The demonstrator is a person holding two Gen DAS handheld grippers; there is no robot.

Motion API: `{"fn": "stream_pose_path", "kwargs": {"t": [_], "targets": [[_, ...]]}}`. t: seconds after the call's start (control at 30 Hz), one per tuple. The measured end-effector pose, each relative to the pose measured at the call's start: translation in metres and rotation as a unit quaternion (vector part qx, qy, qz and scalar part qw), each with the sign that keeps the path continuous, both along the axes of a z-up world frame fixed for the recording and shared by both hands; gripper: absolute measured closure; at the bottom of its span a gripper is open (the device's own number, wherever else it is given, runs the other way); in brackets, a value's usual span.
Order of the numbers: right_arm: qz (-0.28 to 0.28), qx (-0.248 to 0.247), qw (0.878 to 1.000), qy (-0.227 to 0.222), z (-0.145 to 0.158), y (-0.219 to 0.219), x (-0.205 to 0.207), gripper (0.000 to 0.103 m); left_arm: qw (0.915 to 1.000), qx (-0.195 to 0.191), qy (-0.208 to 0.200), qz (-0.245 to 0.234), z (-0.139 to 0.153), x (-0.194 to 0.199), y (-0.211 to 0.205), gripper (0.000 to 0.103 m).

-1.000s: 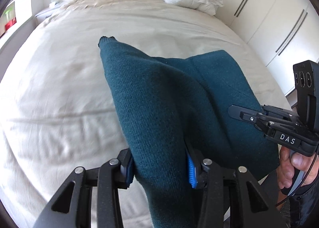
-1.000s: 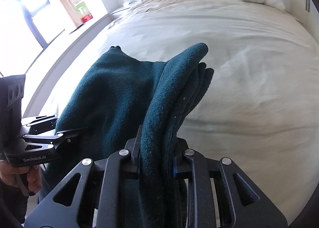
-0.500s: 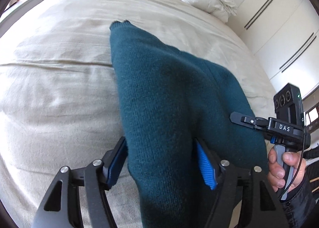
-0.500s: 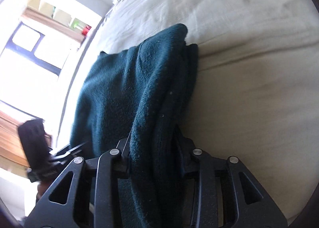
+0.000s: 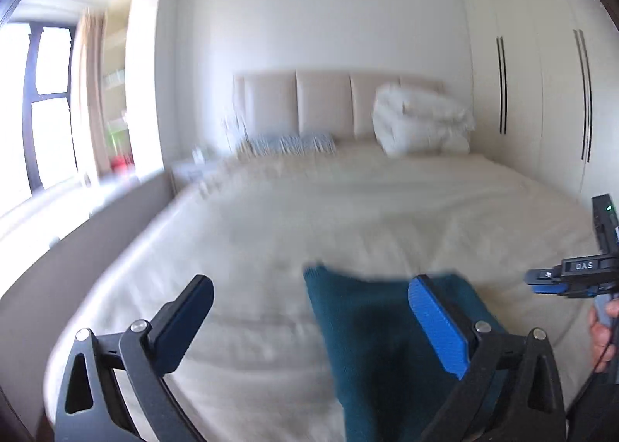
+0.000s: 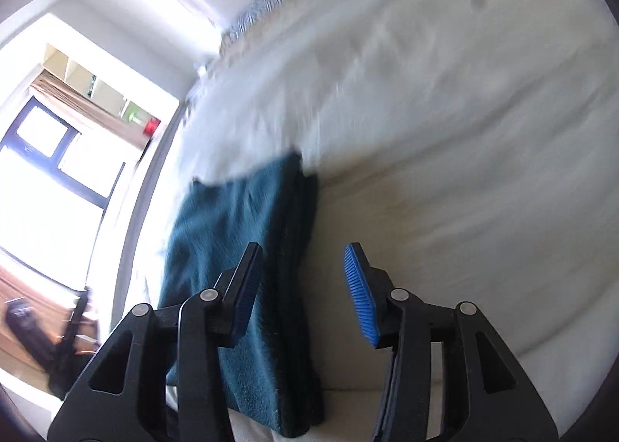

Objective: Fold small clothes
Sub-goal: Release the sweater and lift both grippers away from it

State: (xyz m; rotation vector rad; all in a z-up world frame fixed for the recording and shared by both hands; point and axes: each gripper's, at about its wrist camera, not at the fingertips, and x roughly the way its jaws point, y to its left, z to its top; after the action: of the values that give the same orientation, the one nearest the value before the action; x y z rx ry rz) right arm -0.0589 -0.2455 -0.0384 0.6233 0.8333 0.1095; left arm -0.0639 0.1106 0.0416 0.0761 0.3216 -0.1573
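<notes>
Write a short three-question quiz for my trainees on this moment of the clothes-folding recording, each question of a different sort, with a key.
1. True or false: the left gripper clamps the dark teal knitted garment.
2. Where does the garment lie? A) on the cream bedspread; B) on the white bundled duvet; C) on the floor.
3. Fill in: the right gripper's jaws, which have just been opening, stand ____ with nothing pressed between their pads.

Key: 1 false, its jaws are spread wide and have just been opening; 2 A; 3 open.
</notes>
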Motion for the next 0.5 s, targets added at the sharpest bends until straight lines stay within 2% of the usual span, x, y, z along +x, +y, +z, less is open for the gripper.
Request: {"fn": "stream_pose_path", "kwargs": {"t": [0.1, 0.17, 0.2, 0.23, 0.27, 0.3, 0.37, 0.4, 0.43, 0.5], "targets": [[-0.025, -0.089, 0.993, -0.071, 0.054, 0.012, -0.021, 0.056, 0.9981, 0.004, -0.061, 0.011, 0.036, -0.023, 0.0, 0.0], [-0.045, -0.146, 0.98, -0.124, 0.09, 0.024, -0.037, 0.041, 0.997, -0.006, -0.075, 0.015, 0.055, -0.033, 0.002, 0.0], [-0.06, -0.175, 0.97, -0.157, 0.106, 0.032, -0.048, 0.024, 0.9966, -0.009, -0.078, 0.024, 0.061, -0.038, 0.003, 0.0], [-0.077, -0.206, 0.954, -0.203, 0.126, 0.041, -0.056, 0.007, 0.9966, -0.003, -0.075, 0.034, 0.068, -0.041, 0.003, 0.0], [-0.088, -0.225, 0.94, -0.241, 0.139, 0.049, -0.067, 0.001, 0.9971, 0.004, -0.067, 0.037, 0.073, -0.04, 0.001, 0.0], [-0.101, -0.249, 0.917, -0.295, 0.153, 0.059, -0.082, 0.0, 0.998, 0.009, -0.054, 0.032, 0.077, -0.039, 0.0, 0.0], [-0.108, -0.284, 0.889, -0.344, 0.17, 0.073, -0.098, 0.0, 0.9987, 0.018, -0.037, 0.031, 0.077, -0.036, -0.004, 0.0], [-0.098, -0.299, 0.881, -0.353, 0.177, 0.082, -0.101, 0.0, 0.9987, 0.027, -0.02, 0.039, 0.072, -0.036, -0.007, 0.0], [-0.087, -0.306, 0.88, -0.353, 0.181, 0.087, -0.101, 0.0, 0.9987, 0.032, -0.006, 0.039, 0.066, -0.032, -0.009, 0.0], [-0.061, -0.313, 0.884, -0.342, 0.184, 0.097, -0.097, 0.0, 0.9977, 0.031, 0.051, 0.035, 0.042, -0.014, -0.017, 0.0]]}}
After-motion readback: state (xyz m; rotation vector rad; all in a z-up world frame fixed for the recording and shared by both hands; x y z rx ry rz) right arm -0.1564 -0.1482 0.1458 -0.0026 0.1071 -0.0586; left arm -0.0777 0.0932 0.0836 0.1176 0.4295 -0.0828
